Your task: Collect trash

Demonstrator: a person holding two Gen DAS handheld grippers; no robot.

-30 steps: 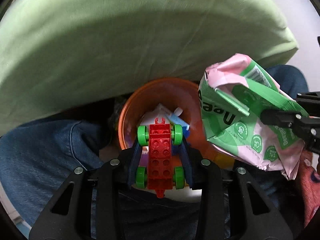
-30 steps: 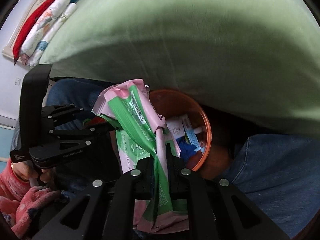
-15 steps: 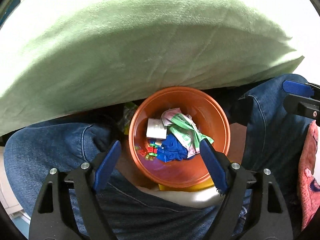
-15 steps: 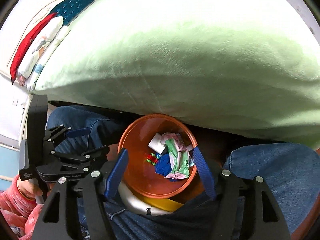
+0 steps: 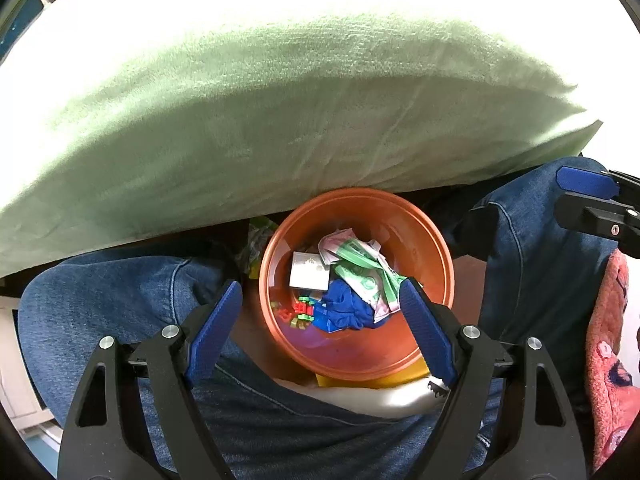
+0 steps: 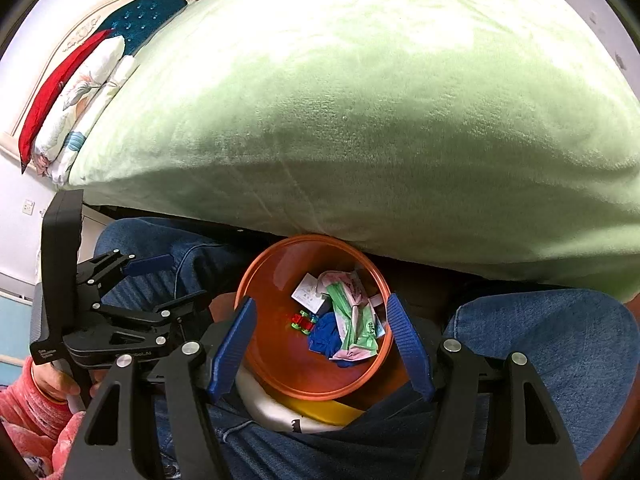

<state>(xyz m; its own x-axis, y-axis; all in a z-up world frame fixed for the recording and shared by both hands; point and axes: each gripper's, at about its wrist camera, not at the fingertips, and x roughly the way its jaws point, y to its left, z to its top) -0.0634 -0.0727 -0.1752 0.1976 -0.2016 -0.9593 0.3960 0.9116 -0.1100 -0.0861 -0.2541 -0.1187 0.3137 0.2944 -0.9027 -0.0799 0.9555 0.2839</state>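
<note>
Only from the right wrist: folded bedding (image 6: 76,92) in red and white at far left, a teal headboard panel (image 6: 148,12) above it, and the whole left gripper (image 6: 136,280) seen side-on, held by a hand (image 6: 56,384) in a pink sleeve. Only from the left wrist: a crumpled yellow-green scrap (image 5: 256,244) wedged just outside the bucket's left rim, and merely one blue pad (image 5: 584,184) of the other tool at the right edge. Filling the upper half of both views, a pale green blanket (image 5: 280,128) over a bed, its lower edge overhanging the far rim of the orange bucket (image 5: 436,256). Below, blue-jeaned knees (image 5: 120,304) on either side, with the bucket between them, resting on something white and yellow (image 5: 380,396). Left gripper (image 5: 320,324) spread wide and holding nothing, pads framing the bucket; right gripper (image 6: 322,344) likewise spread wide and empty. At the bucket's bottom, heaped together: a pink-and-green wrapper (image 6: 354,316), crumpled and longest; a blue crumpled piece (image 5: 344,312) just beside it; a white card (image 5: 310,276); a red toy car with green wheels (image 6: 304,322), smallest.
</note>
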